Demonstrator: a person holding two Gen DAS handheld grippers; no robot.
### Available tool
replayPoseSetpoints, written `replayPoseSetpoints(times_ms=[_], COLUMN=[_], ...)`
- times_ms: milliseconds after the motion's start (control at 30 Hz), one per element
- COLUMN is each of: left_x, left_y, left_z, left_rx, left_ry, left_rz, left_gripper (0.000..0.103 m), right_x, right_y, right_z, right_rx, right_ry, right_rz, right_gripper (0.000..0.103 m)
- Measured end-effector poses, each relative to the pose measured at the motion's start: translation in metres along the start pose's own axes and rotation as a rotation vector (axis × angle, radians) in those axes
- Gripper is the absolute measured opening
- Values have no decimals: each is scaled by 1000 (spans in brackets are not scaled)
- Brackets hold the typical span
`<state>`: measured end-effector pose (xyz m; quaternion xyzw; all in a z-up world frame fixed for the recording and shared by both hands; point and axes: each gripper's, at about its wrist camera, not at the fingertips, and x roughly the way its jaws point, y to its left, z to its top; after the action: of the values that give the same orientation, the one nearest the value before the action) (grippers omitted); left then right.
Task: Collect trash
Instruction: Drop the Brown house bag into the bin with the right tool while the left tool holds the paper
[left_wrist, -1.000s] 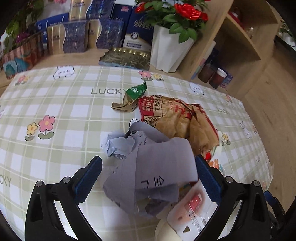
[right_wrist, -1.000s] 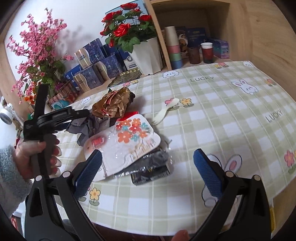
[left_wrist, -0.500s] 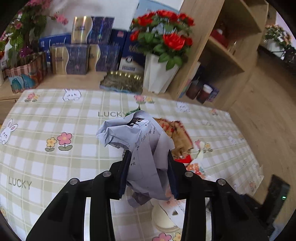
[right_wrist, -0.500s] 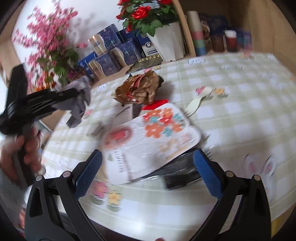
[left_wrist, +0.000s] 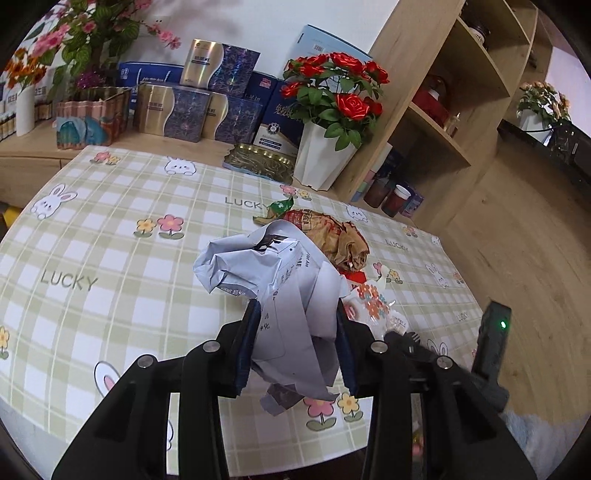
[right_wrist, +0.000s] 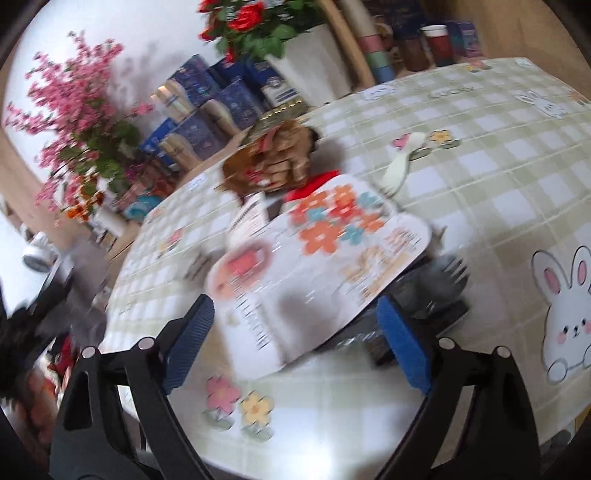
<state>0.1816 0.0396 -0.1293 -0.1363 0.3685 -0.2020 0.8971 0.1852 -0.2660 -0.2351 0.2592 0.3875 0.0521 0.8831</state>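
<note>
The left gripper (left_wrist: 295, 339) has its fingers (left_wrist: 248, 345) closed to a narrow gap on a crumpled grey paper (left_wrist: 280, 291), which bulges above and hangs below them, held clear above the desk (left_wrist: 110, 258). In the right view this gripper shows only as a dark blur at the far left.

The right gripper (right_wrist: 295, 338) stands wide, its jaws having just been closing a little, with nothing pressed by the blue fingers (right_wrist: 402, 345). Between them, and beyond their tips, lies a white flowered wrapper (right_wrist: 325, 266) on top of a dark packet (right_wrist: 432, 299); the left finger sits beside the wrapper's near left edge, the right one beside the packet. Whether either touches I cannot tell.

Behind the wrapper lies a brown bag (right_wrist: 273, 162), with a white spoon (right_wrist: 402, 162) to its right. A green scrap (left_wrist: 279, 208) lies just beyond the bag in the left view.

The desk is bare to the left and far right of the heap, and its near edge runs just under both grippers. At the back a vase (left_wrist: 325, 155) and boxes (left_wrist: 192, 110) line it.
</note>
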Motion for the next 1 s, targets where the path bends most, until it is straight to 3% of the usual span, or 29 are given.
replayPoseSetpoints(times_ms=[200, 433, 500, 533, 633, 667, 767, 1000], left_x=[-6, -5, -4, -3, -4, -5, -6, -14], left_y=[10, 7, 5, 4, 5, 6, 7, -1], left_z=[-23, -38, -38, -39, -40, -40, -39, -42], left_rx=[-43, -62, -61, -61, -70, -66, -60, -27], left_ry=[35, 54, 61, 66, 67, 65, 61, 39], left_rz=[-10, -32, -28, -23, -27, -23, -12, 14], left_gripper=[39, 39, 39, 39, 39, 39, 39, 39], right_x=[12, 26, 29, 30, 25, 20, 10, -26], right_y=[-19, -5, -3, -5, -9, -11, -9, 13], right_z=[8, 8, 7, 7, 8, 9, 11, 19], right_rx=[110, 37, 15, 9, 55, 72, 103, 39], right_ry=[-40, -57, -63, -53, -42, -52, -63, -133], right_rz=[-49, -176, -187, -155, -128, -119, -85, -19], right_gripper=[83, 83, 74, 57, 46, 37, 36, 33])
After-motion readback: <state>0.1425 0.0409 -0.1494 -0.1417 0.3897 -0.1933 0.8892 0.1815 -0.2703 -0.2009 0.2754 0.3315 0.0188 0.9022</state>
